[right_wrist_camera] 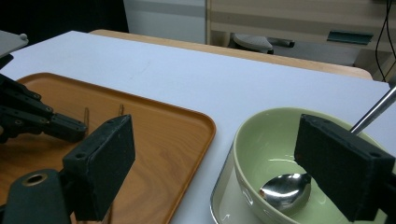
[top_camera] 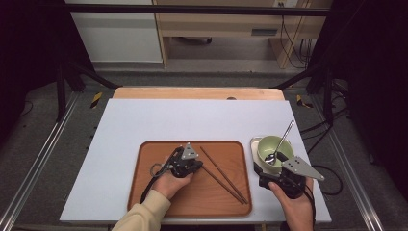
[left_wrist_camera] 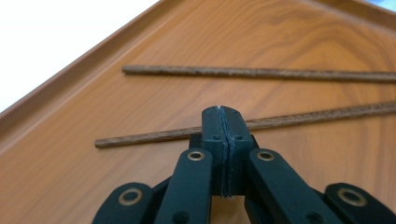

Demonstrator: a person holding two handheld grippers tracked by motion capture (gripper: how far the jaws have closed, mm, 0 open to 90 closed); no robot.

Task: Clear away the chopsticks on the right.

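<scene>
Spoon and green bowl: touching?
Touching. The right gripper view shows the spoon head resting on the green bowl floor; the high view shows its handle leaning on the rim.

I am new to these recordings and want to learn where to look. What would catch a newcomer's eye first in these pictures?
First the brown wooden tray in the near middle of the white table, with two dark chopsticks lying on it just beyond the shut left gripper. Next the pale green bowl right of the tray, a metal spoon leaning in it, with the open right gripper in front of it.
</scene>
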